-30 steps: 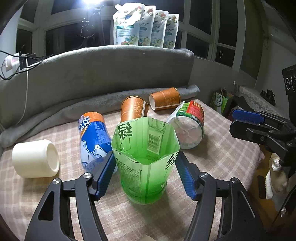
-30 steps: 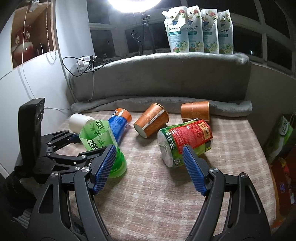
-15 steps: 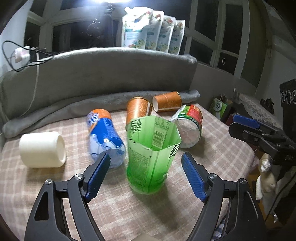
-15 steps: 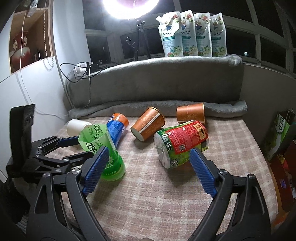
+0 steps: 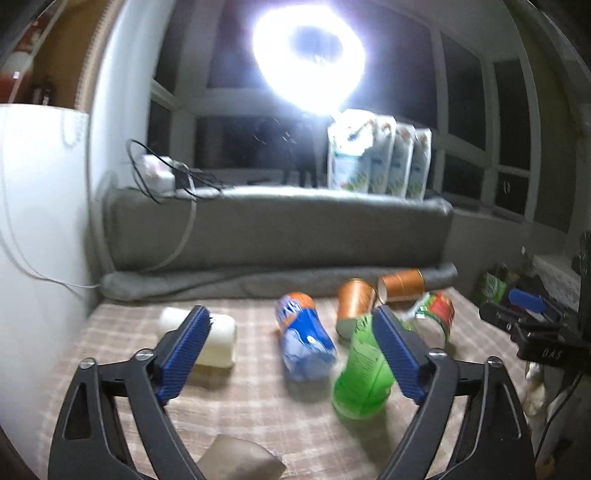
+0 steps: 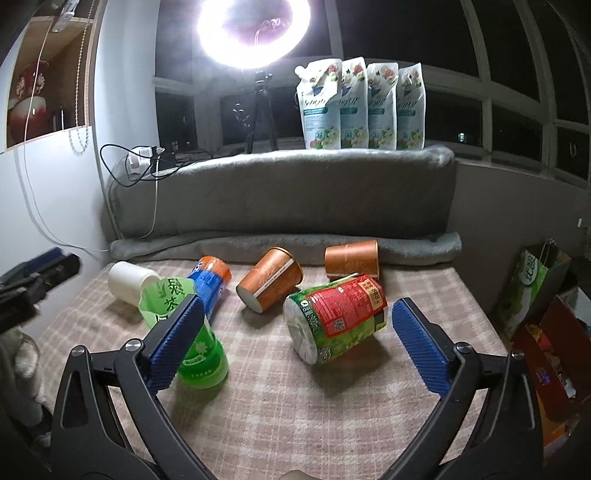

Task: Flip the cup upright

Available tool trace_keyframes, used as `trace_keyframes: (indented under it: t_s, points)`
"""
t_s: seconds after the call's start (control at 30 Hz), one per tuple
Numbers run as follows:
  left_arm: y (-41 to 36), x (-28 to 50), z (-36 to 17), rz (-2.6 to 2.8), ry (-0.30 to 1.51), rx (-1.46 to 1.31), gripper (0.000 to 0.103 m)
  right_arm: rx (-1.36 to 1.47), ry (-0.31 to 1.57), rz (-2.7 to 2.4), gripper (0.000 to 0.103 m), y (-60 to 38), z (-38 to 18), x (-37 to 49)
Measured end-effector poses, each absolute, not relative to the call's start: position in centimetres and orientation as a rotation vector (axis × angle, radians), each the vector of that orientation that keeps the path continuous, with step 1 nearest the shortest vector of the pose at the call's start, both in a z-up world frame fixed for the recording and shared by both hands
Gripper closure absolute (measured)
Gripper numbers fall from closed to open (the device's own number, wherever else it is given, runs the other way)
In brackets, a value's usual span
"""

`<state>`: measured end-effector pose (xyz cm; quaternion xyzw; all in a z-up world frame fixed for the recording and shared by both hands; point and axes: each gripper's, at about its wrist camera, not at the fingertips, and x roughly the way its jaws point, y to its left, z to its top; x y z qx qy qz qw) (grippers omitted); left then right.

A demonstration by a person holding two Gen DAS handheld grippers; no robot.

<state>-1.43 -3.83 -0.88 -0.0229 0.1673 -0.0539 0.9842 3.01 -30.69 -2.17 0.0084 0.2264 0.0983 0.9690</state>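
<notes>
The green cup [image 6: 201, 354] stands upright on the checked cloth, mouth up; it also shows in the left wrist view [image 5: 364, 376], partly behind my right-hand finger. My left gripper [image 5: 291, 354] is open and empty, raised above and back from the cups. My right gripper [image 6: 295, 343] is open and empty, with the green-and-red cup [image 6: 334, 323] lying on its side between its fingers' line of sight. A white cup [image 5: 214, 343], a blue-and-orange cup [image 5: 304, 343] and two orange cups [image 6: 269, 284] [image 6: 352, 258] lie on their sides.
A grey padded backrest [image 6: 295, 195] and rolled blanket [image 6: 284, 245] bound the far side. Several refill pouches [image 6: 362, 107] stand on the ledge under a bright ring light [image 6: 255, 29]. Bags and boxes [image 6: 532, 291] sit off the right edge. A white wall [image 5: 37, 258] is at left.
My left gripper has let go of the green cup, pulled back, risen and swung left. The green cup stays standing. My right gripper has lifted slightly.
</notes>
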Motion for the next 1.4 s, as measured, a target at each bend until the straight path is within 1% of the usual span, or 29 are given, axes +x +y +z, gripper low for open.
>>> trace_keyframes:
  t_s: [0.07, 0.17, 1.4]
  points:
    - [-3.67, -1.83, -0.68, -0.085, 0.314, -0.049, 0.0, 0.006, 0.449, 0.182, 0.0, -30.41, -2.14, 2.95]
    - [-3.6, -2.17, -0.43, -0.062, 0.286, -0.049, 0.0, -0.006, 0.443, 0.171, 0.0, -30.08, -2.15, 2.86]
    - [-3.06, -2.51, -0.66, -0.071, 0.32, -0.106, 0.0, -0.024, 0.419, 0.149, 0.0, -29.81, -1.84, 2.85]
